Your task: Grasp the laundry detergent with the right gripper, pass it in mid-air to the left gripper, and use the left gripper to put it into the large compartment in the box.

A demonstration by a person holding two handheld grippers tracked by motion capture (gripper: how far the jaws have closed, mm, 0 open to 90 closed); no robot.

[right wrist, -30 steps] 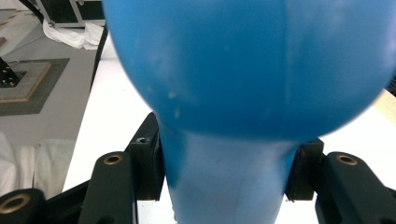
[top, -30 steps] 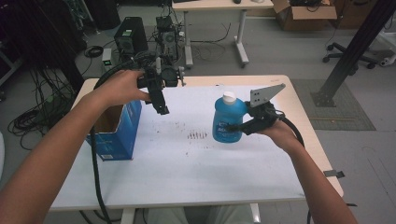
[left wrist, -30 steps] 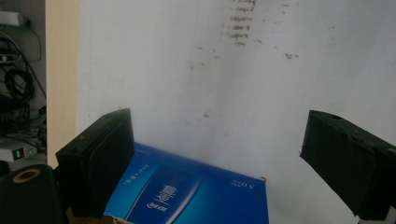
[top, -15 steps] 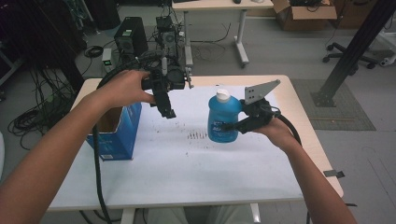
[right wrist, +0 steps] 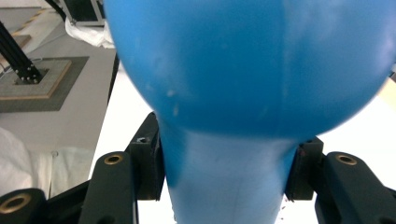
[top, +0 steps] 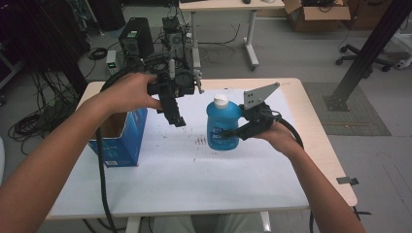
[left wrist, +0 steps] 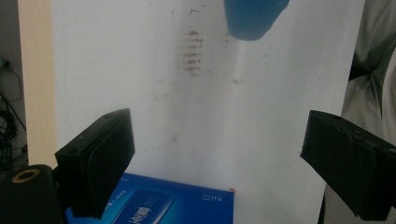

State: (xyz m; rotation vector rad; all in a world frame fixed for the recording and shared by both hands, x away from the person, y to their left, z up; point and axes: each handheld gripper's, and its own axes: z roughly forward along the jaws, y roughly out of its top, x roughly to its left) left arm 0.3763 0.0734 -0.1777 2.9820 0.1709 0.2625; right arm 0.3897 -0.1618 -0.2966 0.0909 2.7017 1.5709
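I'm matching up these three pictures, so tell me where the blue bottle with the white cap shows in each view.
High view: the blue bottle stands right of centre, held by the right gripper.
Left gripper view: its rounded blue end hangs at the top edge, right of centre.
Right gripper view: its blue body spans the upper frame, its narrower part between the black jaws.
Shared landmark: the white table top.

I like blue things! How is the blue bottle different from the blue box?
The blue bottle is rounded with a white cap; the blue box is square-cornered and open on top. The right gripper holds the bottle; the box sits untouched on the table. Both are blue.
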